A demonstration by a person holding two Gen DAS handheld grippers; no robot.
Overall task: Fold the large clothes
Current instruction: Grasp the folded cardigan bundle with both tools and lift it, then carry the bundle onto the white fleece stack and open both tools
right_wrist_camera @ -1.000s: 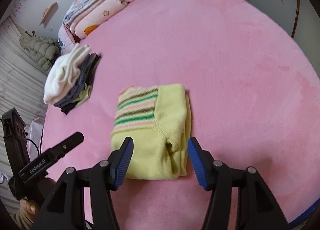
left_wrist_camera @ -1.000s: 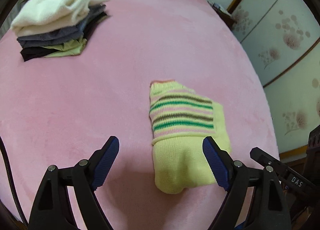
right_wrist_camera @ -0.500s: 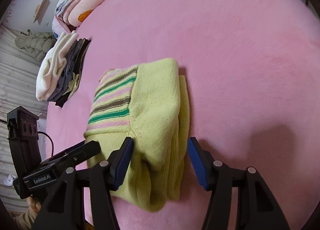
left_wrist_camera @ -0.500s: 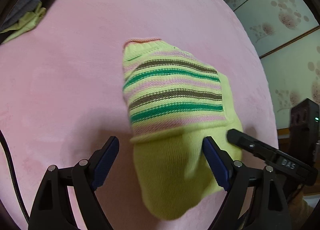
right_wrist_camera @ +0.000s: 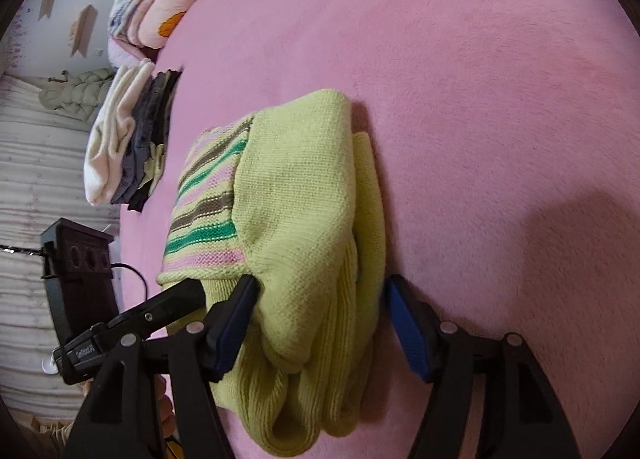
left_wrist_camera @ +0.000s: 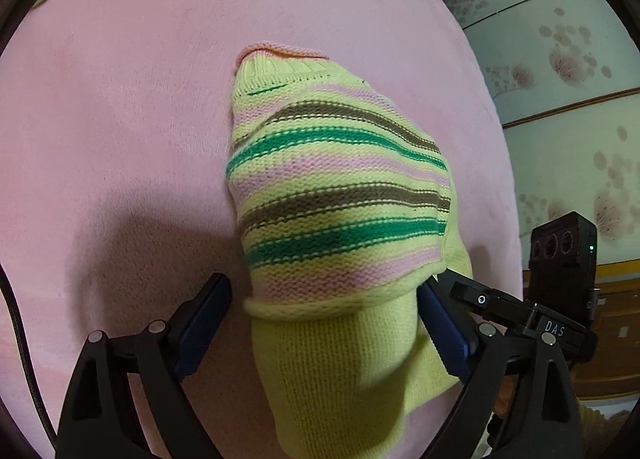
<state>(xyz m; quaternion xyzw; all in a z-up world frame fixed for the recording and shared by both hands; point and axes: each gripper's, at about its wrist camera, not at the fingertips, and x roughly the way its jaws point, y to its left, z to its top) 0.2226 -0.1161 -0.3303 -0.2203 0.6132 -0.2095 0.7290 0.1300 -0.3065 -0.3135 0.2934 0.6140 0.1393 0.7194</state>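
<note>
The left tool (left_wrist_camera: 324,323) stands wide, its blue pads on either side of the near end of the folded sweater (left_wrist_camera: 340,219); its jaws have just been opening further. The left pad is clear of the knit with pink blanket showing in the gap, and the right pad lies just beside the fold's edge, partly hidden by it, so nothing is gripped. The right tool (right_wrist_camera: 320,323) also straddles the sweater's near end, and its jaws too have just been opening. Its left pad is at the cloth's side and its right pad just beside the ribbed edge; whether either touches I cannot tell, but the cloth is not pinched.

The sweater is a pale yellow-green knit, folded into a thick oblong packet. In the left wrist view it runs from the lower centre of the frame up to the middle, with a plain yellow sleeve or panel nearest the tool and, beyond it, bands of green, brown and pink stripes ending in a ribbed hem with a pink edge. In the right wrist view the plain layer lies over the striped part, with ribbed folds stacked at the lower centre.

It lies on a pink plush bed (right_wrist_camera: 480,99). At the left of the right wrist view sits a stack of folded clothes (right_wrist_camera: 128,143), white on top of grey and dark pieces, well apart from the sweater.
</note>
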